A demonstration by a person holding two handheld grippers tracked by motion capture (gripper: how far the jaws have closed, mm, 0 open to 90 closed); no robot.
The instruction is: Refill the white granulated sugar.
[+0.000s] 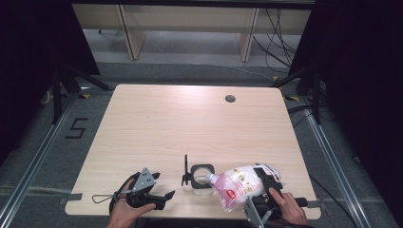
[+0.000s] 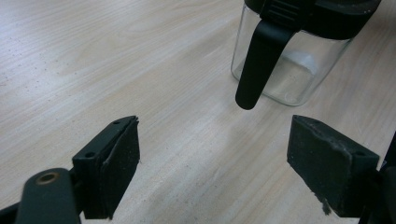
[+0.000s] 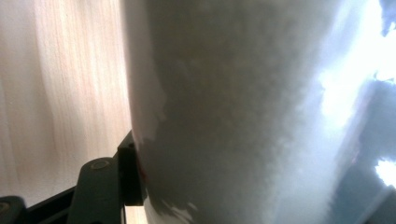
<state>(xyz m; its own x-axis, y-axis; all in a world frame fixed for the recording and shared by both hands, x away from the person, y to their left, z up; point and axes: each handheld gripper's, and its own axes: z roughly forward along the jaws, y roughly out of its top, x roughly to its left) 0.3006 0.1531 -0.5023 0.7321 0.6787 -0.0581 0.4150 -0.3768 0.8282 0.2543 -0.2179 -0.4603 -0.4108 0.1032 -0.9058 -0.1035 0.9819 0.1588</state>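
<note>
My right gripper [image 1: 259,187] has its jaws clamped on the white bag [image 1: 237,185], tipped with its corner over the open glass jar [image 1: 202,178] near the bench's [image 1: 190,123] front edge. My left gripper [image 1: 159,197] rests beside the jar, jaws wide apart, empty.

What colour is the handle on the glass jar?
Black. The handle on the clear jar shows best in the left gripper view.

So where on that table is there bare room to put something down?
The whole far half of the table, up to the round hole, is bare. It is crowded along the near edge: left gripper, glass jar, and the bag in the right gripper.
</note>
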